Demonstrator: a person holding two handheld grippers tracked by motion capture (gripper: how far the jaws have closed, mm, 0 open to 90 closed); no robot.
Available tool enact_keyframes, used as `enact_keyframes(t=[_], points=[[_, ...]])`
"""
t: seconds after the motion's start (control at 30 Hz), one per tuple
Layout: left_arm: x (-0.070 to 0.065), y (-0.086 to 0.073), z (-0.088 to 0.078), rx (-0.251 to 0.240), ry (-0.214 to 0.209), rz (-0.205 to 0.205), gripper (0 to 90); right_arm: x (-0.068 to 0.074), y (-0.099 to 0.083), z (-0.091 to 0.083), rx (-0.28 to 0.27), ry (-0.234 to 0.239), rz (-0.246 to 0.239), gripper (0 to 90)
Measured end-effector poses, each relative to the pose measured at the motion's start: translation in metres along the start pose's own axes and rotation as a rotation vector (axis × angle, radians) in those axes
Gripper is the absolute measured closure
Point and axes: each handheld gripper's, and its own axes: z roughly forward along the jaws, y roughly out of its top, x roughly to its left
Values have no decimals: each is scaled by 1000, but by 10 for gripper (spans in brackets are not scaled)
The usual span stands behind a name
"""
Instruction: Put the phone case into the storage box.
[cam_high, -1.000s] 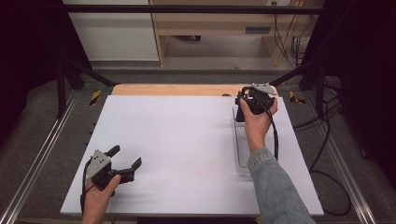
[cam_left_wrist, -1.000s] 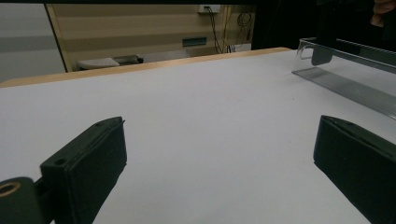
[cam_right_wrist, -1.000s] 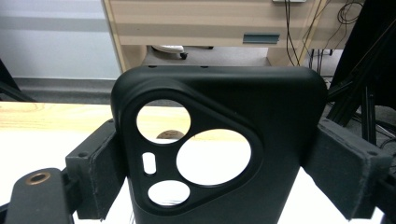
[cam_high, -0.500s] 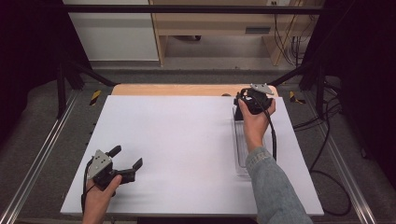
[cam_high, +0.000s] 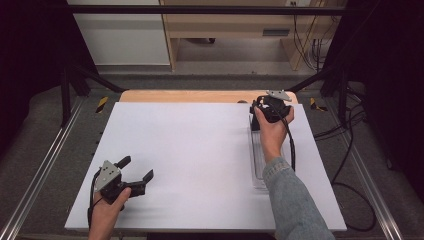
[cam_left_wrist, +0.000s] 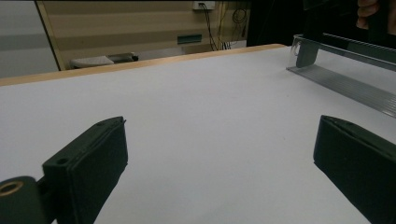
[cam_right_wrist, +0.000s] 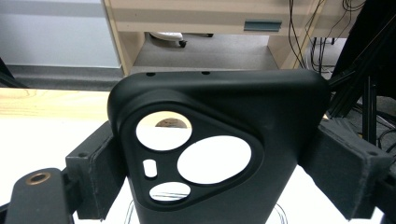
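Note:
A black phone case (cam_right_wrist: 280, 121) with round camera cut-outs stands upright between the jaws of my right gripper (cam_right_wrist: 217, 156), which press on its two sides. In the high view that right gripper (cam_high: 261, 113) is held at the table's far right, with the phone case (cam_high: 254, 121) over the far end of a clear plastic tray (cam_high: 260, 167). My left gripper (cam_high: 136, 168) rests low at the near left of the white table (cam_high: 190, 145). Its jaws stand wide apart, and in the left gripper view the left gripper (cam_left_wrist: 219, 154) has only bare table between them.
The clear tray (cam_left_wrist: 345, 84) runs along the right side of the table. A wooden strip (cam_high: 200, 96) borders the far edge. Metal rails and black frame posts flank both sides, and cables (cam_high: 345, 150) hang off the right.

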Motion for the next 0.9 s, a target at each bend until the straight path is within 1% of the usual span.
enact_keyframes(t=[0.13,0.2,0.47,0.83,0.9], points=[[1,0,0,-1,-2,1,30,0,0,0,2,6,0,136],[1,0,0,-2,-1,0,30,1,-1,0,9,5,-8,136],[1,0,0,2,-8,-2,31,2,-1,2,3,0,-4,134],[1,0,-1,-5,4,-6,29,4,-1,7,-2,-1,-10,132],[1,0,-1,-7,4,-7,29,4,-1,8,-4,-1,-3,132]])
